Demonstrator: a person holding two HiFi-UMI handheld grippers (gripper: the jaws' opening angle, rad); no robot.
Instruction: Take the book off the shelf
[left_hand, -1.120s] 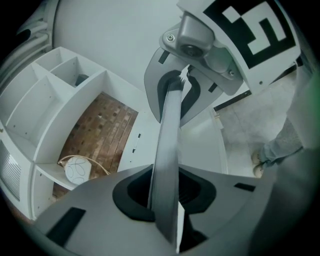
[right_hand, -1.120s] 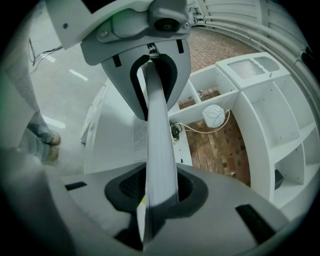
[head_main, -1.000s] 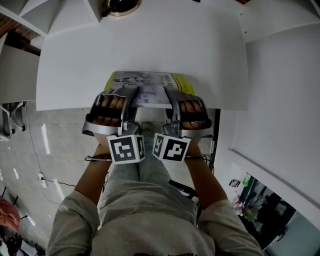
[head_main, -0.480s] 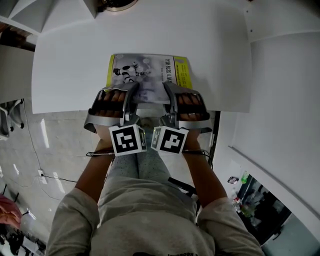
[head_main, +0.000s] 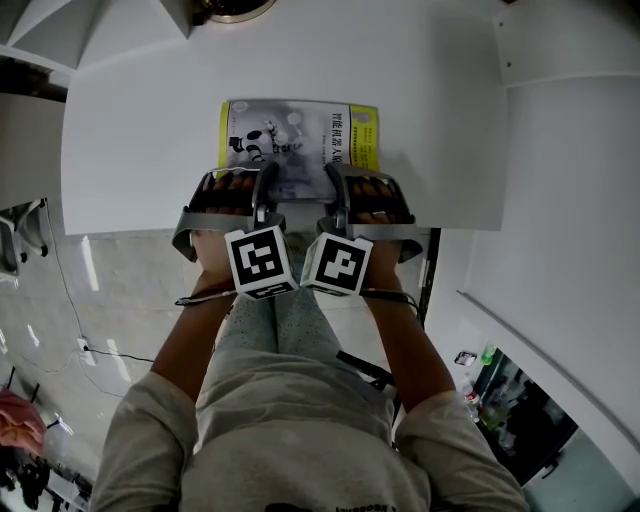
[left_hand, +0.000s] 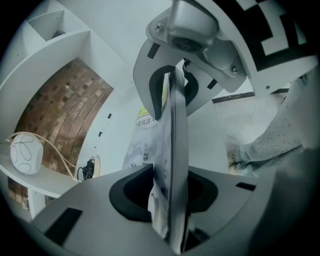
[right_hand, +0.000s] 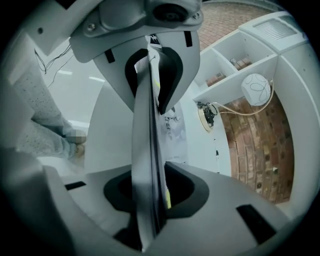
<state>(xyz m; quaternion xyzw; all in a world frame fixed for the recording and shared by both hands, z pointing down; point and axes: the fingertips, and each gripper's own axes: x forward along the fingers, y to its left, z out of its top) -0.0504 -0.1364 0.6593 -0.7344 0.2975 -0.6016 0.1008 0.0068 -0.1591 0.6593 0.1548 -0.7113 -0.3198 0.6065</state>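
Observation:
The book (head_main: 298, 135), with a grey cover and a yellow spine edge, lies flat on the white table (head_main: 130, 120), its near edge at the table's front. My left gripper (head_main: 266, 186) and right gripper (head_main: 336, 186) hold that near edge side by side. In the left gripper view the book (left_hand: 171, 150) stands edge-on between the jaws of the left gripper (left_hand: 170, 132). The right gripper view shows the book (right_hand: 149, 150) the same way in the right gripper (right_hand: 150, 120). Both pairs of jaws are opening, with the book still between them.
A round dark object (head_main: 235, 8) sits at the table's far edge. White shelves against a brick wall hold a white ball lamp (left_hand: 24, 152) (right_hand: 256, 89). A white panel (head_main: 570, 180) stands to the right. The person's legs and tiled floor (head_main: 120, 290) lie below the table edge.
Both grippers have pushed forward and the book has slid farther onto the table, so more of its cover shows. The marker cubes now sit closer to the table edge.

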